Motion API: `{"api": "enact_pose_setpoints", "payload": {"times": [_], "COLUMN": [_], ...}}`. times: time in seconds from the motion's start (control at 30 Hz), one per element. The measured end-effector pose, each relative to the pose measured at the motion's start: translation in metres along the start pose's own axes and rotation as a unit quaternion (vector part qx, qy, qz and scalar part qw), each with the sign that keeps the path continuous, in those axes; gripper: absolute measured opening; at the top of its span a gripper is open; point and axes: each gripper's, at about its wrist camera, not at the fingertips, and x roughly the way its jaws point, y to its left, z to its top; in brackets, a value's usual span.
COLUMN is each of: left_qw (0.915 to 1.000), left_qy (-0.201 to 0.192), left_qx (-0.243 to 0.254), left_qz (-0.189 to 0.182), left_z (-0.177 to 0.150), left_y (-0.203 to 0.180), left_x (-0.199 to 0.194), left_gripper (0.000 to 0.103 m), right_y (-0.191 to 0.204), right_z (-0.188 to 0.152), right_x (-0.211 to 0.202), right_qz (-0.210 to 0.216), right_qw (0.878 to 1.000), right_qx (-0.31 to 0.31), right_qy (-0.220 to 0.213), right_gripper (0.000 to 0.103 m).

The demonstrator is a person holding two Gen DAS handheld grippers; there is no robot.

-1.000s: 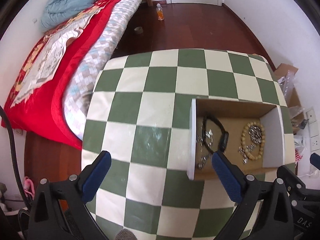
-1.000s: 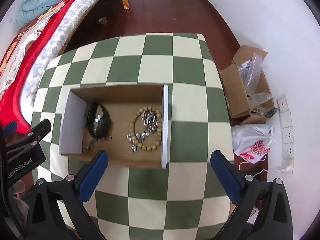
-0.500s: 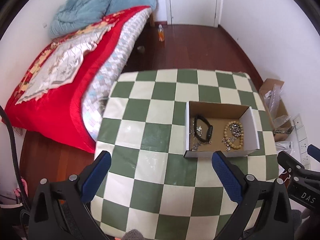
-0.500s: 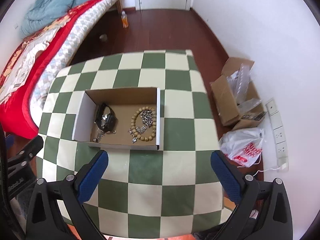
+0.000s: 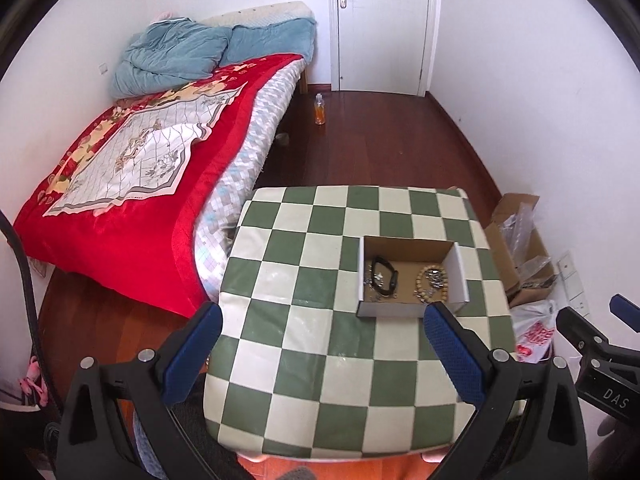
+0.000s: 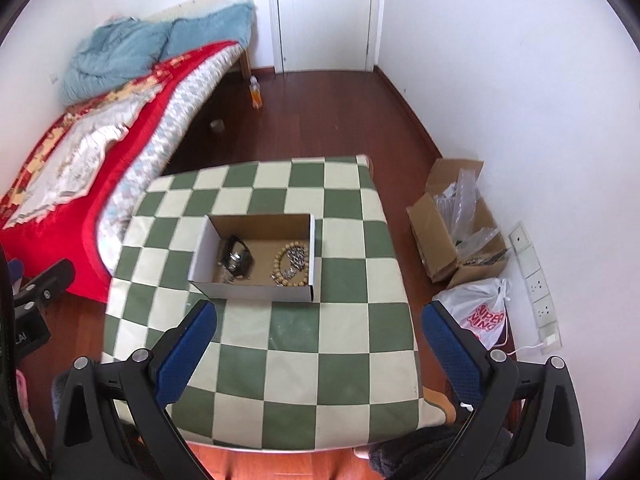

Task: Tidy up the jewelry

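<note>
The open cardboard box (image 6: pixel 256 256) sits on the checkered table (image 6: pixel 344 356), toward its far half, holding a black bracelet (image 6: pixel 237 257) at left and a wooden bead bracelet (image 6: pixel 290 264) at right. Both the left gripper (image 5: pixel 320 354) and right gripper (image 6: pixel 320 350) hover above the table's near edge, well apart from the box, each with its 2 blue fingers (image 6: pixel 186 346) spread wide and holding nothing.
</note>
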Motion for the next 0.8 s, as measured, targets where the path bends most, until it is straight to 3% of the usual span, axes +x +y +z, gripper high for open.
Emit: {"api": "enact_pose_setpoints", "payload": {"times": [0.4,0.8], "left_qw": [0.9999,0.9999], "left_qy": [0.012,0.01], "left_qx": [-0.006,-0.005], "left_qz": [-0.008,0.011], "left_z": [0.011,0.022], "left_y": [-0.01,-0.018], "left_x": [-0.038,-0.026], "left_gripper": [0.103,0.103], "right_y": [0.0,0.001], "right_z": [0.01,0.038], "right_x": [-0.076,-0.077], "right_qz": [0.008,-0.004], "right_qw": [1.0,0.999], "right_qx": [-0.014,-0.021], "right_qy": [-0.026,-0.03], "right_gripper": [0.103,0.103]}}
